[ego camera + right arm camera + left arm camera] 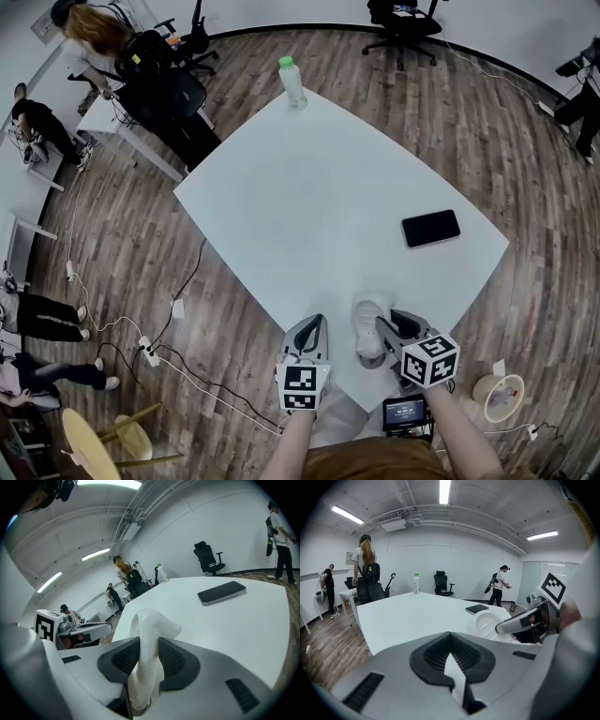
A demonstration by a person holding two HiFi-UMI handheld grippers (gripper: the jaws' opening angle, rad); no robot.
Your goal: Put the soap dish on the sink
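My right gripper (380,336) is shut on a white soap dish (369,314), held on edge just above the near corner of the white table (309,206). In the right gripper view the soap dish (150,639) stands upright, pinched between the black pads (173,660) of the gripper (149,656). My left gripper (309,328) hovers close to its left, shut with nothing in it. The left gripper view shows its pads (436,656) pressed together, with the soap dish (487,620) and the right gripper (525,623) just to the right.
A black phone (430,228) lies on the table's right side. A green-capped bottle (292,82) stands at the far corner. People, desks and office chairs (403,23) ring the room. Cables and a power strip (148,352) lie on the wooden floor at left.
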